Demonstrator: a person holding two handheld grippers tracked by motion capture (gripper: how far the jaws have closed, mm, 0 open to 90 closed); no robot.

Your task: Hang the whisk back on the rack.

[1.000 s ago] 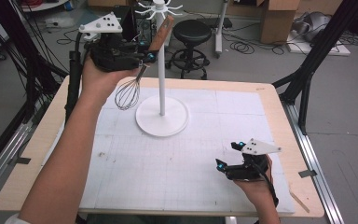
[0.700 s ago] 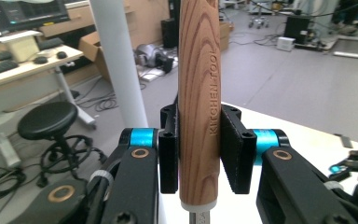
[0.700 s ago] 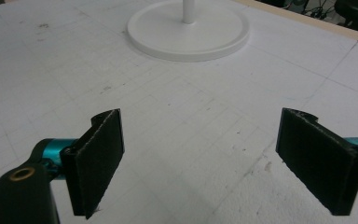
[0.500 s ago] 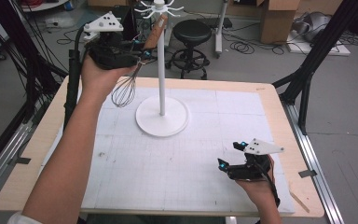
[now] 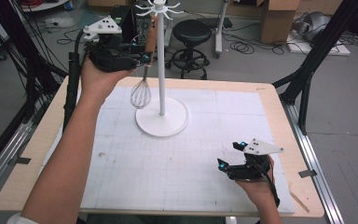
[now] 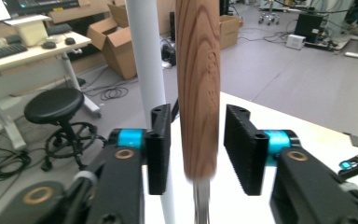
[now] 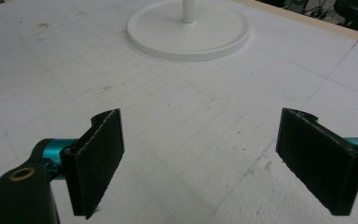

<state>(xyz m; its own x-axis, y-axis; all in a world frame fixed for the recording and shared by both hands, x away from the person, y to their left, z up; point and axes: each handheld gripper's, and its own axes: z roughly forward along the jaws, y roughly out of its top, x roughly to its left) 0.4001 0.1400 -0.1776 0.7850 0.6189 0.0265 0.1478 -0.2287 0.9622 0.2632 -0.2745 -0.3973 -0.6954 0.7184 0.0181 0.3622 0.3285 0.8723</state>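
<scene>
Wooden whisk (image 5: 145, 70) hangs on the rack (image 5: 161, 60), upper left. The left gripper (image 6: 198, 149) fingers (image 6: 159, 149) have just spread off it. Next, pull away slowly. The right gripper (image 7: 200, 163) fingers are spread

1 whisk (image 5: 142, 88), 1 stand (image 5: 161, 122), 2 grippers

A black stool (image 5: 193, 35) and cardboard boxes (image 5: 279, 18) stand on the floor beyond the table (image 5: 270, 93).
</scene>
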